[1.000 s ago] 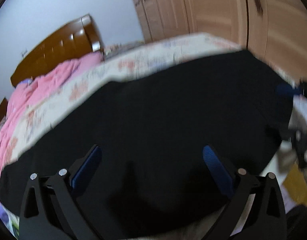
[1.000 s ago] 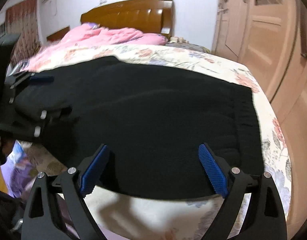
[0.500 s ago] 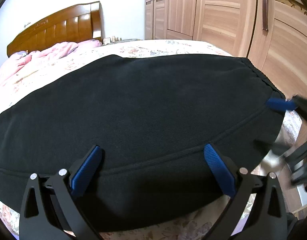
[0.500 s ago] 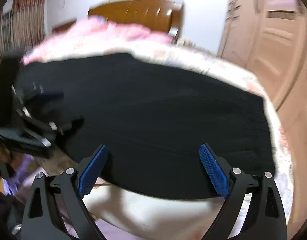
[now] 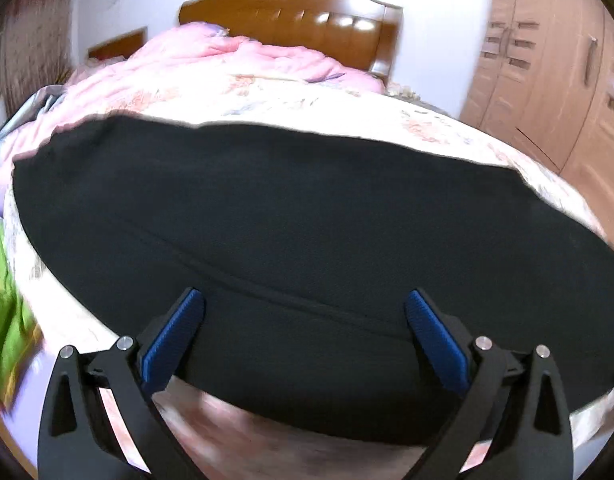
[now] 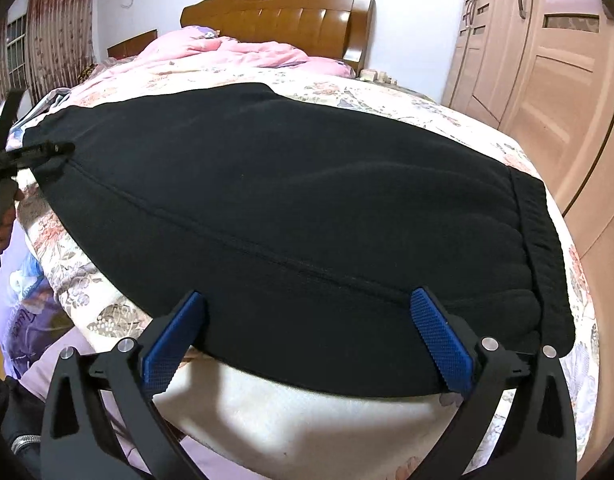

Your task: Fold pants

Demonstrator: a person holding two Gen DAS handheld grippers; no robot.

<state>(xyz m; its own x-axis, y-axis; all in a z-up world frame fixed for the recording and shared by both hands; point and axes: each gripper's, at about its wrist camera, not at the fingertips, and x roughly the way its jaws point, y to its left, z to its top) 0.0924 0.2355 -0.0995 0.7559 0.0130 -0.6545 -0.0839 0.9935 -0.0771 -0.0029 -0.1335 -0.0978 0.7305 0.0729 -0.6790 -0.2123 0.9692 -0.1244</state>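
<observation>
The black pants [image 6: 287,184] lie spread flat across the floral bed sheet [image 6: 387,96], with the ribbed waistband [image 6: 543,240] at the right end. My right gripper [image 6: 307,294] hangs open over the pants' near edge beside the waistband, nothing between its blue pads [image 6: 439,332]. My left gripper [image 5: 303,296] is also open, above the near edge of the pants [image 5: 307,208] further left, pads apart and empty. In the right wrist view the left gripper [image 6: 55,147] shows at the pants' far left end.
A pink quilt [image 6: 227,52] is heaped before the wooden headboard [image 6: 279,12]. Wardrobe doors [image 6: 547,60] stand close on the right. Purple printed cloth [image 6: 23,288] hangs below the bed's near edge. A blurred green thing [image 5: 7,320] lies off the bed at the left.
My left gripper has swept leftward along the pants and rolled level; the right gripper has dropped out of its view. The right gripper has stayed where it was, jaws open.
</observation>
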